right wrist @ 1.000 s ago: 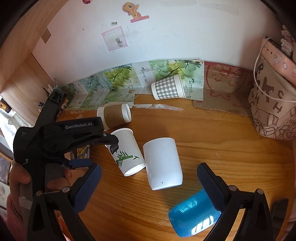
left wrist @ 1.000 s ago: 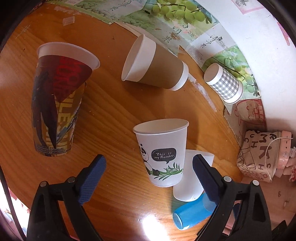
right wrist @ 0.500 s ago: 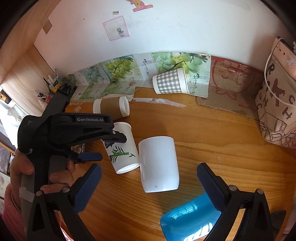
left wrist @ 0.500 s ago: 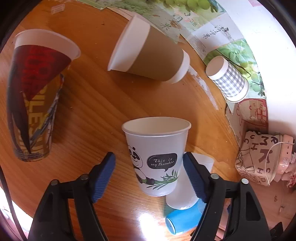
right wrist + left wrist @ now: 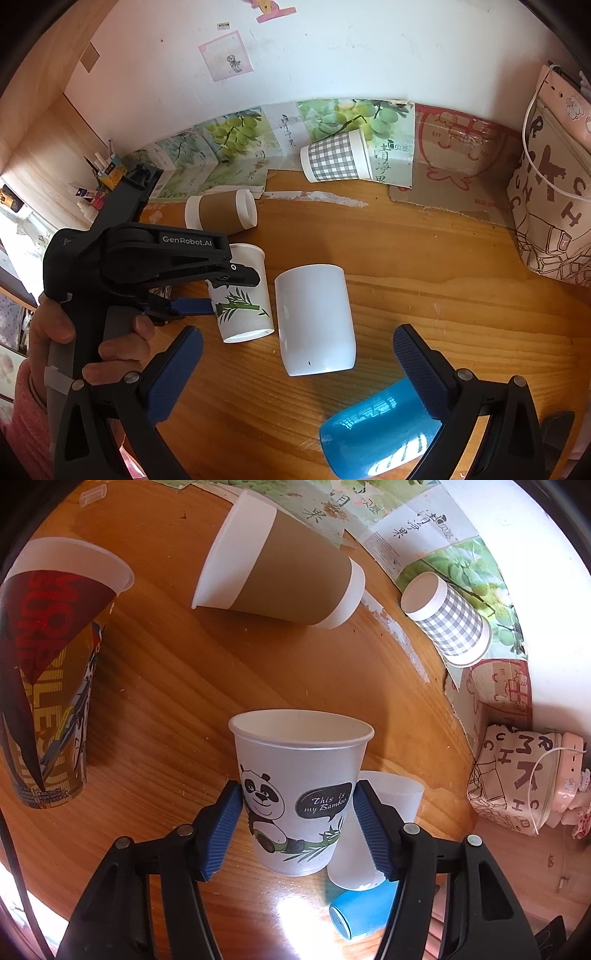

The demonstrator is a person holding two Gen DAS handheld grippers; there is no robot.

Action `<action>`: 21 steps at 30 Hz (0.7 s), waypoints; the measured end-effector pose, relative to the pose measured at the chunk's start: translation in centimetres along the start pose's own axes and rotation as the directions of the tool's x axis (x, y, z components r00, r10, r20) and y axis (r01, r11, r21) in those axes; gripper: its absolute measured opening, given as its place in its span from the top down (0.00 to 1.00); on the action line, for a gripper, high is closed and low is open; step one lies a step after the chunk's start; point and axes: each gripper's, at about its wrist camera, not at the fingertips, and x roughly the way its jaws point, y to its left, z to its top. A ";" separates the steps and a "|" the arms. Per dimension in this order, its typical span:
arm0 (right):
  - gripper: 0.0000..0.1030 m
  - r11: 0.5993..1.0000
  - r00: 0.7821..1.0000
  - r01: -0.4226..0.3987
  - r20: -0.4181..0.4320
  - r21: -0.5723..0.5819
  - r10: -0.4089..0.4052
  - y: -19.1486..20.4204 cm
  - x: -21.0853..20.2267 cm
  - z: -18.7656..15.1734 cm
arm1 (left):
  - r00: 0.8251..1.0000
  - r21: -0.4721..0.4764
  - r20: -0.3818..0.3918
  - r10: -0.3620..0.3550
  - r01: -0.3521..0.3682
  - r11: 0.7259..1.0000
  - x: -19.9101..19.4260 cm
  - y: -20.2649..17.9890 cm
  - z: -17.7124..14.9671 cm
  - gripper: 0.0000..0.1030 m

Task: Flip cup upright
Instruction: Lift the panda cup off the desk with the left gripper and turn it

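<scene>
My left gripper [image 5: 297, 821] has its fingers closed onto the panda cup [image 5: 297, 797], upright on the counter [image 5: 177, 686] just beside the white cup [image 5: 314, 319]. My right gripper [image 5: 295, 373] hangs wide open, empty. Squeezing harder could crumple the thin paper wall.

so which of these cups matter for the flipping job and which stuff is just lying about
In the job:
- panda cup, between the left gripper fingers
- brown-sleeve cup, on its side
- checked cup, on its side
- blue cup, on its side

Lying about:
- patterned bag
- grape-print paper
</scene>
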 end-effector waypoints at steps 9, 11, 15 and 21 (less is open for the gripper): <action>0.00 1.000 1.000 0.015 0.003 -0.005 -0.015 0.6 -1.3 -1.0 | 1.000 0.012 -0.010 0.027 -0.027 1.000 -1.0 0.6 -1.8 0.36; 0.00 1.000 1.000 0.010 0.003 -0.004 -0.010 0.8 -1.6 -1.3 | 0.999 0.021 -0.006 0.031 -0.031 0.999 -1.5 0.8 -2.4 0.36; 0.00 1.000 1.000 0.011 -0.007 -0.012 -0.011 1.2 -2.3 -2.3 | 0.998 0.051 -0.003 0.068 -0.068 0.996 -2.3 1.2 -3.7 0.36; 0.00 0.998 1.000 -0.024 0.000 -0.059 0.024 2.6 -3.3 -4.0 | 0.989 0.060 0.009 0.146 -0.147 0.987 -3.5 2.3 -6.8 0.36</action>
